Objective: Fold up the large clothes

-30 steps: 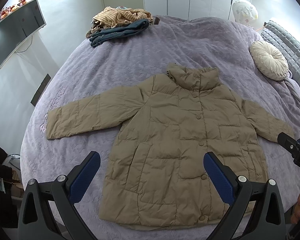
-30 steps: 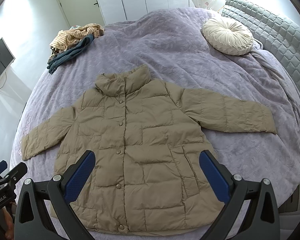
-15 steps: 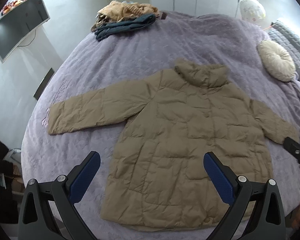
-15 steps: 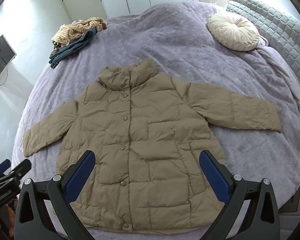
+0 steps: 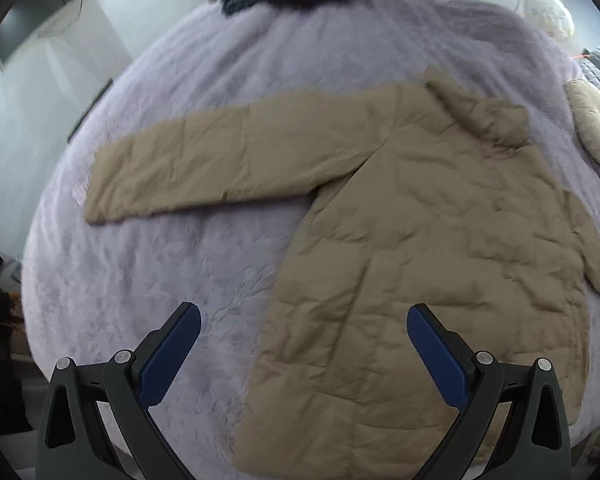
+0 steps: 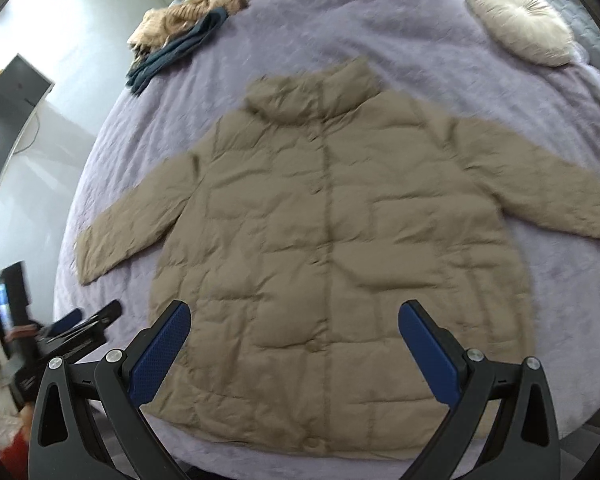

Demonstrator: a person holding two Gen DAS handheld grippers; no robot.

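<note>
Left wrist view: the tan padded jacket (image 5: 420,240) is seen spread flat, front up, on the lavender bed (image 5: 172,280), with one sleeve (image 5: 228,160) stretched straight out to the side. No fold is visible anywhere; the body, collar and both sleeves are laid out full, so the task is judged to be at its very start. The left hand-held gripper (image 5: 304,352) is held wide open above the hem edge, nothing between its pads. In the right wrist view the right hand-held gripper (image 6: 294,344) is likewise spread open and empty over the lower front. Sleeves and body are all left to be folded.
</note>
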